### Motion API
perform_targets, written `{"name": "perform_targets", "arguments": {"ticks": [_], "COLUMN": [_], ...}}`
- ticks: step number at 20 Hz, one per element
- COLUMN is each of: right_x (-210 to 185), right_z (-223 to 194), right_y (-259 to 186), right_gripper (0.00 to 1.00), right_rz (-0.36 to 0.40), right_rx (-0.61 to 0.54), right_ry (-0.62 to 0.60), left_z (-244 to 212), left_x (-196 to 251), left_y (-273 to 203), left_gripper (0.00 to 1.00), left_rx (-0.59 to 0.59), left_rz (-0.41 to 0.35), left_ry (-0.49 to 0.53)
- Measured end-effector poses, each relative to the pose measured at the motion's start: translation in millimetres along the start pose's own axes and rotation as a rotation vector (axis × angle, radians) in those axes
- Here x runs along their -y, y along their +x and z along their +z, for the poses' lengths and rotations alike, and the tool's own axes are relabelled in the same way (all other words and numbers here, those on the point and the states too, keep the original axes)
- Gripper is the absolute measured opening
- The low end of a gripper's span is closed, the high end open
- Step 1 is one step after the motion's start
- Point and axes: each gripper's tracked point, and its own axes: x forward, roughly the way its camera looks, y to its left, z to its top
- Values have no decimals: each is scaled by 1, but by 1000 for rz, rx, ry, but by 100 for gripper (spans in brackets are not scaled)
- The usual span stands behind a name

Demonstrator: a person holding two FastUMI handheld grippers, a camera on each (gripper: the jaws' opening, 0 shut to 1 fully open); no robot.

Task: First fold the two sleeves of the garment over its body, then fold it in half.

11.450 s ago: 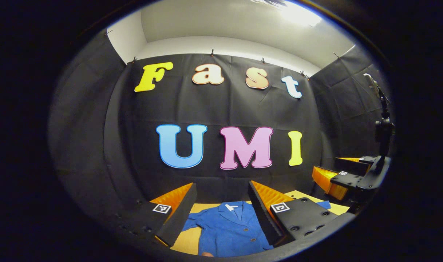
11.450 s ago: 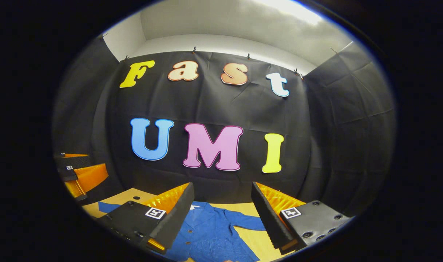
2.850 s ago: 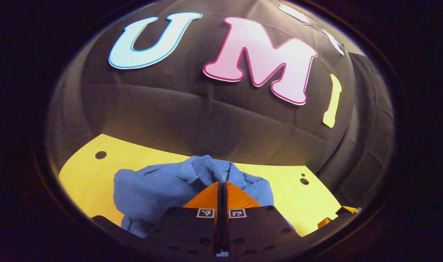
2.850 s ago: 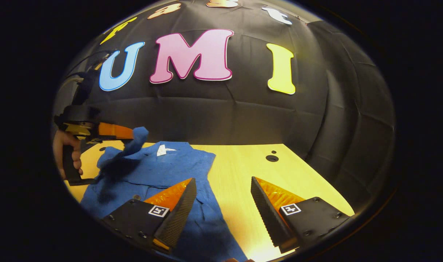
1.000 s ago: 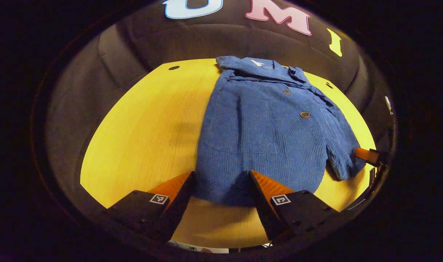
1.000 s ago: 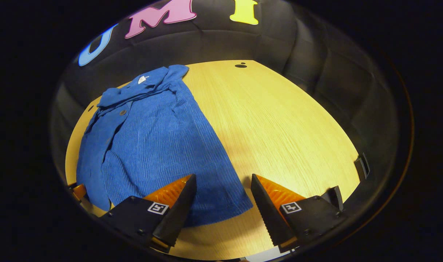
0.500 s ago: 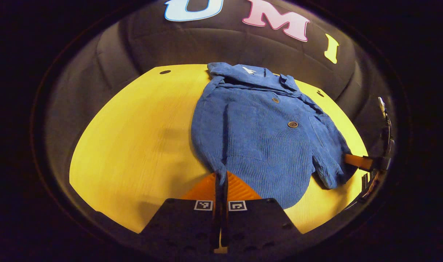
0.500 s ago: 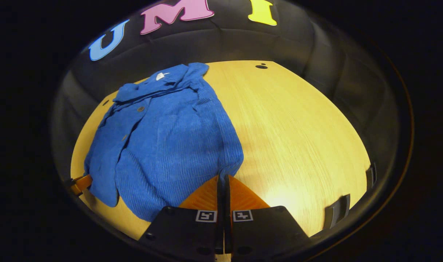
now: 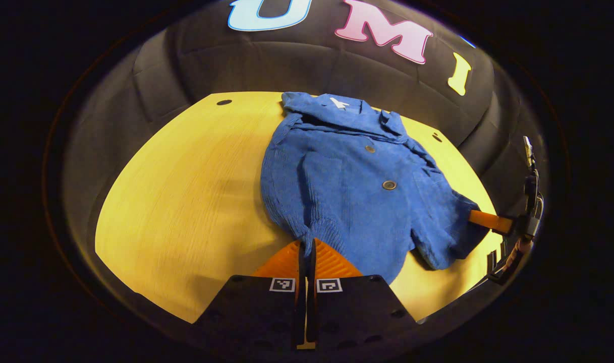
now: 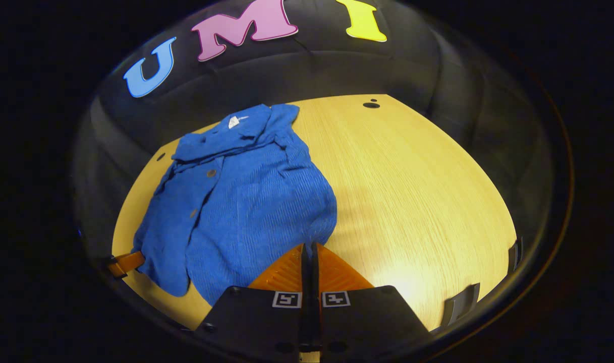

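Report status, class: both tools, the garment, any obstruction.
Left tool and right tool each shut on the hem. Blue garment on the table, sleeves folded in. No obstruction.

Left gripper view: looks forward and down from the near edge of the table (image 9: 175, 201), low and close, toward the back wall. Right gripper view: same facing, from further right along that edge, seemingly a similar height. Both share the shirt (image 9: 357, 176), the tabletop and the wall. Each catches the other gripper at its rim.
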Motion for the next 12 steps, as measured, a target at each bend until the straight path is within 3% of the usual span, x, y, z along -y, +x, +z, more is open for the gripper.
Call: {"name": "perform_targets", "arguments": {"ticks": [6, 12], "right_x": [-22, -49], "right_z": [65, 164], "right_y": [5, 32], "right_gripper": [0, 1], "right_rz": [45, 96], "right_rx": [108, 250], "right_ry": [5, 6], "left_z": [68, 167], "left_x": [20, 17], "left_y": [-17, 6], "left_gripper": [0, 0], "left_rx": [89, 226], "left_rz": [-77, -74], "left_ry": [60, 126]}}
